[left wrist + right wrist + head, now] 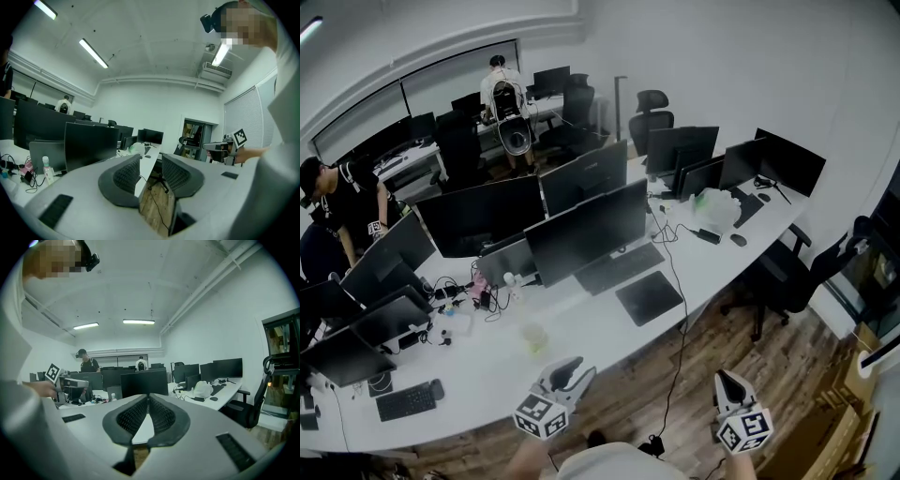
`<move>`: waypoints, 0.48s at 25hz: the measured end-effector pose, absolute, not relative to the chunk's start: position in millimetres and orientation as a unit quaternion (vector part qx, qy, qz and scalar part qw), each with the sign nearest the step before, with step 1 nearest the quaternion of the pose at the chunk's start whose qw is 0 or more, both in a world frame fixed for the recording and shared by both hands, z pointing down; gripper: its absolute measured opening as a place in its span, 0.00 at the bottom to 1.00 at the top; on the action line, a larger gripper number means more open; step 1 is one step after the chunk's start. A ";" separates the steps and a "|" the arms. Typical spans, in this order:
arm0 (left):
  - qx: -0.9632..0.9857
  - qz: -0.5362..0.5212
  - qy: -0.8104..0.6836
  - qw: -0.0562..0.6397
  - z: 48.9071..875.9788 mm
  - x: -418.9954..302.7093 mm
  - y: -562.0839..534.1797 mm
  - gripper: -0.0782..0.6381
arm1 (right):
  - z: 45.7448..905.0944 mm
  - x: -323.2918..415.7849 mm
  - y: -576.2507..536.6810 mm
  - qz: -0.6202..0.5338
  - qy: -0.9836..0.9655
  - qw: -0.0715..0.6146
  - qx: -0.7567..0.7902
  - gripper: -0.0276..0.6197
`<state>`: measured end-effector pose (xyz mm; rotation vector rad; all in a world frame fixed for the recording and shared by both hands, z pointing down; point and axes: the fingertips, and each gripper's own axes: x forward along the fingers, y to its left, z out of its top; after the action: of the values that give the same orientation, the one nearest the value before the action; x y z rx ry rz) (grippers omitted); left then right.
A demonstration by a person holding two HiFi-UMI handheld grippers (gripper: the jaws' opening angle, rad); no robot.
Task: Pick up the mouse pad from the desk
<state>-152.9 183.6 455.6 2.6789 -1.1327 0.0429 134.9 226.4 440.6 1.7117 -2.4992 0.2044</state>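
The left gripper (573,367) is hovering near the front edge of the white desk (581,330), its jaws standing partly apart with nothing between them. The right gripper (727,379) is hanging over the wooden floor (712,328), jaws closed together and empty. The dark mouse pad (649,297) is lying flat on the desk, just beside the keyboard (619,267).

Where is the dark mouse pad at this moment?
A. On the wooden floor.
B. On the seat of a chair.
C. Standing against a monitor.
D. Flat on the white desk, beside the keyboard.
D: the head view shows the mouse pad lying flat on the desk next to the keyboard.
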 end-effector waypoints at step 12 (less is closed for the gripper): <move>0.923 0.020 -0.364 0.123 467.8 -185.5 174.5 0.41 | 450.4 103.4 227.5 0.073 -0.804 0.056 0.587 0.08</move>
<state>-185.5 174.5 467.8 2.6923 -1.0608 0.0586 103.4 227.5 450.4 1.7814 -2.4407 0.2229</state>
